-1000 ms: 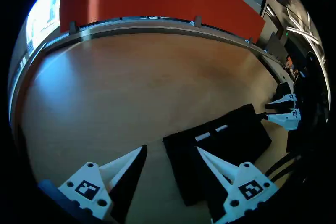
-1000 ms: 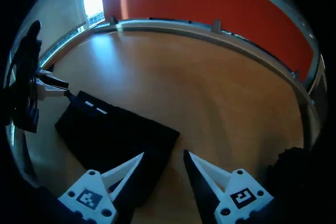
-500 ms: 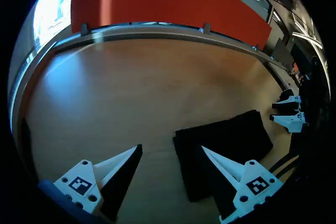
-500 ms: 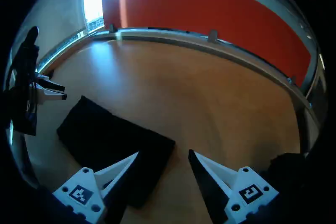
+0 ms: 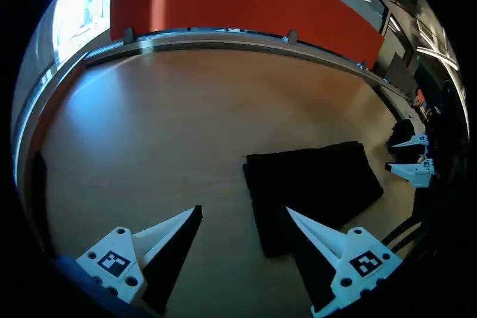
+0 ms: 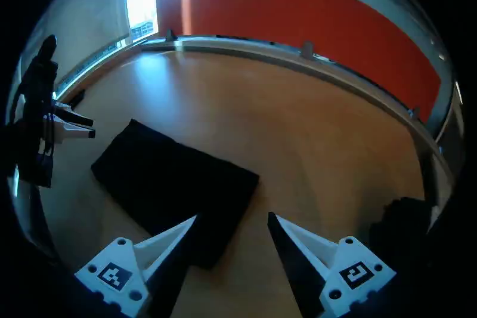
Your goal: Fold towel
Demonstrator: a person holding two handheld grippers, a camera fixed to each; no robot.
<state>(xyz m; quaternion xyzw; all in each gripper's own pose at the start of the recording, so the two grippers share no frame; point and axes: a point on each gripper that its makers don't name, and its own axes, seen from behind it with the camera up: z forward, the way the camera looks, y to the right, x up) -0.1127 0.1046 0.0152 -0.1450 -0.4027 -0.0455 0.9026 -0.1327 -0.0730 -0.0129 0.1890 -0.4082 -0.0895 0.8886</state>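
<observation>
Over table [image 5: 167,127] | left claw [image 5: 239,207] wide apart, empty | right claw [image 6: 232,215] likewise | towel [image 5: 313,175] folded flat

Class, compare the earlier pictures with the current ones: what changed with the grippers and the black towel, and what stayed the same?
The left gripper and the right gripper have drawn back from the corners of the towel, where they were a second ago. Its top showed a pale stripe then; now it is plain black and flat. Unchanged: both grippers open and empty, towel folded on the wooden table.
</observation>
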